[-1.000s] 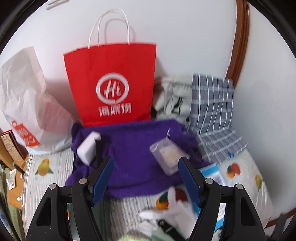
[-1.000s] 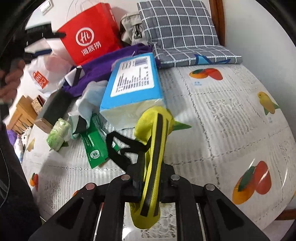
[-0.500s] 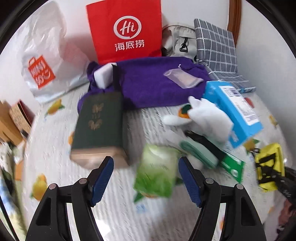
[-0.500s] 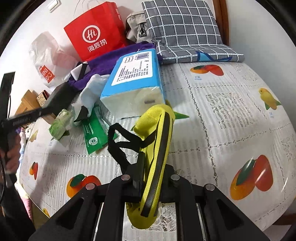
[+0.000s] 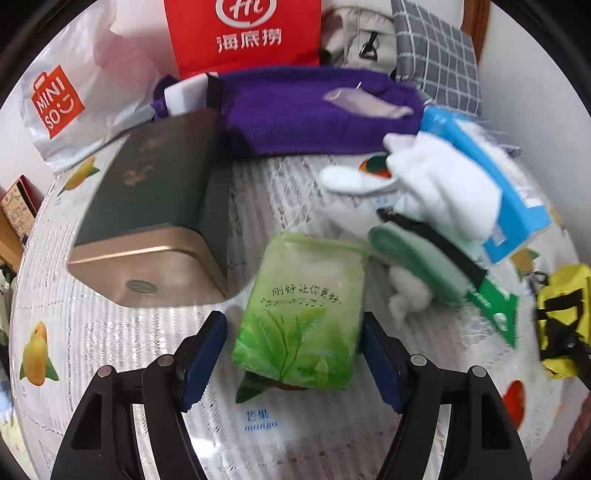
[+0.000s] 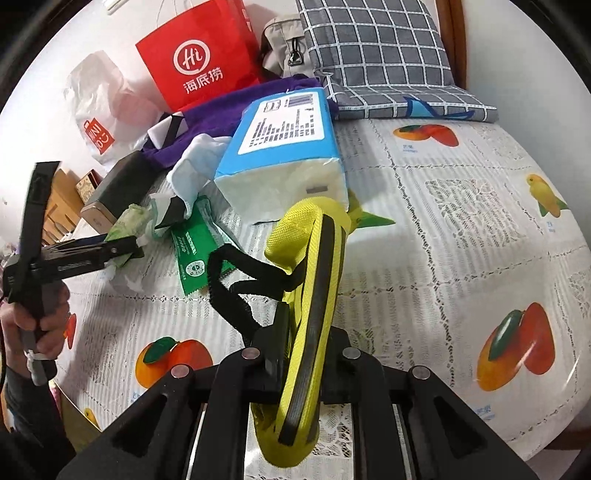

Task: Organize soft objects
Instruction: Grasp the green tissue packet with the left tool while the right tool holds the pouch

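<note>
A green tissue pack [image 5: 303,314] printed with leaves lies on the fruit-print tablecloth [image 5: 110,332]. My left gripper [image 5: 293,332] straddles it, a blue pad on each side. Its jaws are closing and the pads do not clearly press on the pack. From the right wrist view, the left gripper [image 6: 122,247] reaches the same green pack [image 6: 129,221], held by a person's hand [image 6: 33,321]. My right gripper [image 6: 303,354] is shut on a yellow padded band [image 6: 314,258] with a black stripe and black straps, lifted above the cloth. The yellow band [image 5: 561,317] also shows at the far right.
Left of the pack stands a dark tin box [image 5: 147,206]. To its right lie a white soft toy [image 5: 436,184], a blue tissue brick [image 5: 517,206] and a green sachet [image 5: 495,306]. Behind are a purple cloth [image 5: 303,110], red paper bag [image 5: 243,33], white plastic bag [image 5: 66,99] and checked pillow [image 6: 376,55].
My left gripper swung down from facing the red bag to the green tissue pack, which now sits between its pads. The right gripper keeps its hold on the yellow band, barely moving.
</note>
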`<state>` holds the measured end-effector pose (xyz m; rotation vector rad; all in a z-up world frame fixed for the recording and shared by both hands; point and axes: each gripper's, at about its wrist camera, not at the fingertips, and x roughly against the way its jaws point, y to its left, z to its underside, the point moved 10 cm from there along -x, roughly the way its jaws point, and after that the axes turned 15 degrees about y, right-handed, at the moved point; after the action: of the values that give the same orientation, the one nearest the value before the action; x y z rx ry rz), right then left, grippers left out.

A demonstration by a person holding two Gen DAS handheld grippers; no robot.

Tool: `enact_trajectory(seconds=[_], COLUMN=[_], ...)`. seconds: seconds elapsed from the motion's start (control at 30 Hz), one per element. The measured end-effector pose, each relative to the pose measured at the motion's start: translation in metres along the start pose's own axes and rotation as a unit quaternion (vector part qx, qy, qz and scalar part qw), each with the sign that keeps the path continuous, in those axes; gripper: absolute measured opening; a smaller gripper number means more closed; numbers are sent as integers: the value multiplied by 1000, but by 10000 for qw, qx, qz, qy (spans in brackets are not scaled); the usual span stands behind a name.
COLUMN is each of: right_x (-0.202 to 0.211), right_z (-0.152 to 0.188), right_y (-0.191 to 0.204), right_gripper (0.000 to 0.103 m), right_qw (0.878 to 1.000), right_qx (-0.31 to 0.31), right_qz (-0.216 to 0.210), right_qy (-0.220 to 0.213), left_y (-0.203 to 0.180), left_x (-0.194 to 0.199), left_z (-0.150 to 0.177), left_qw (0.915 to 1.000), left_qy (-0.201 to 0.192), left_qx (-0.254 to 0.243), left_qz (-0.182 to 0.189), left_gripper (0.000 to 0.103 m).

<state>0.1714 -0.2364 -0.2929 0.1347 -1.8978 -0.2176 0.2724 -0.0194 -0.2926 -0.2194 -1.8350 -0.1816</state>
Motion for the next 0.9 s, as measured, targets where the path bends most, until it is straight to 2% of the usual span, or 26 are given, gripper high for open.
enact_trajectory(seconds=[0.07,0.17,0.4,0.7,0.9], right_x=[1,3,17,38,62], right_z=[-1,-1,4,17,22], right_y=[2,2,7,27,43], right_gripper=[13,10,9,6,5], right_qw=[10000,10000,9999,9987,9976], right_qx=[42,36,30,302,467], right_qz=[29,32,50,305,201], right_qy=[-31,-78,-148,-286,-472], left_y=[-1,-2,5,13,23], left_x=[3,6,29,72,95], left_z=[0,3,24,60,80], left_qw=[9998,9997,9996,9979,9958], left_qy=[-170,-166,-186,-460,-608], left_qx=[43,97,179,357,576], left_qz=[12,119,135,267,358], left_gripper=[54,52,52,52,52])
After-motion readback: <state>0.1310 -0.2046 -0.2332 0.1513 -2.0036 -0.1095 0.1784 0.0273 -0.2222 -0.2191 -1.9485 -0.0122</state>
